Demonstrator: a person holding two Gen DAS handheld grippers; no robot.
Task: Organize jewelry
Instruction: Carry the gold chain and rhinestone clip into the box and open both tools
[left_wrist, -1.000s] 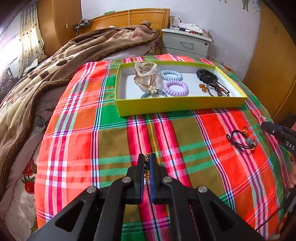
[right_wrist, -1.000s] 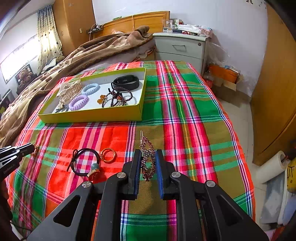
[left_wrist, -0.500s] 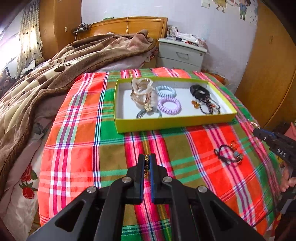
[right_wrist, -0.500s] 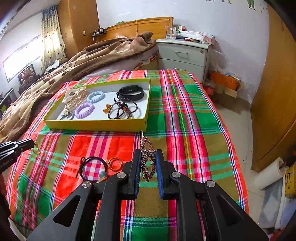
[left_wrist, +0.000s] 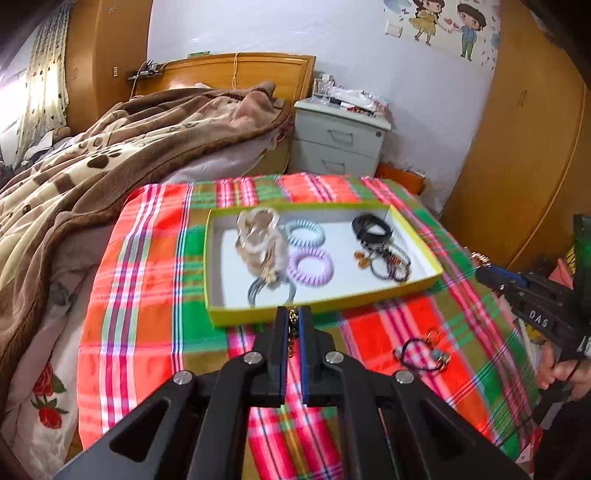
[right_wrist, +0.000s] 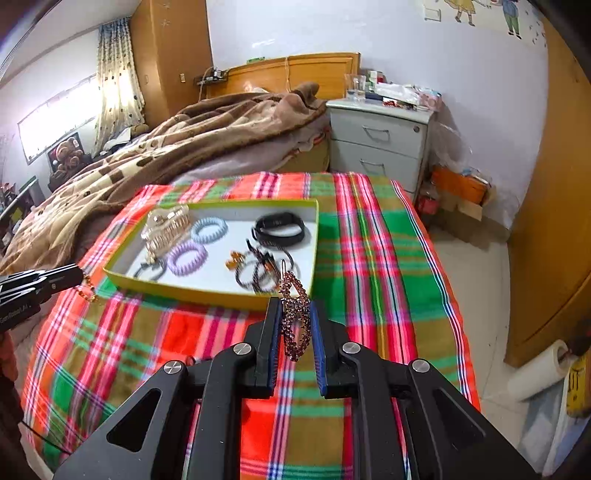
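A yellow-rimmed tray lies on the plaid cloth and holds a hair claw, blue and purple coil ties, a black band and beaded bracelets. My left gripper is shut on a small gold chain, raised in front of the tray's near rim; it also shows in the right wrist view. My right gripper is shut on a rhinestone hair clip, raised just in front of the tray's near right corner. A black hair tie with beads and an orange ring lie on the cloth.
The plaid cloth covers the bed's foot. A brown blanket is heaped to the left. A grey nightstand stands behind the bed. A wooden wardrobe and a paper roll are at the right.
Both grippers have risen and moved forward toward the tray, each still holding its piece. The hair tie and ring lie where they were.
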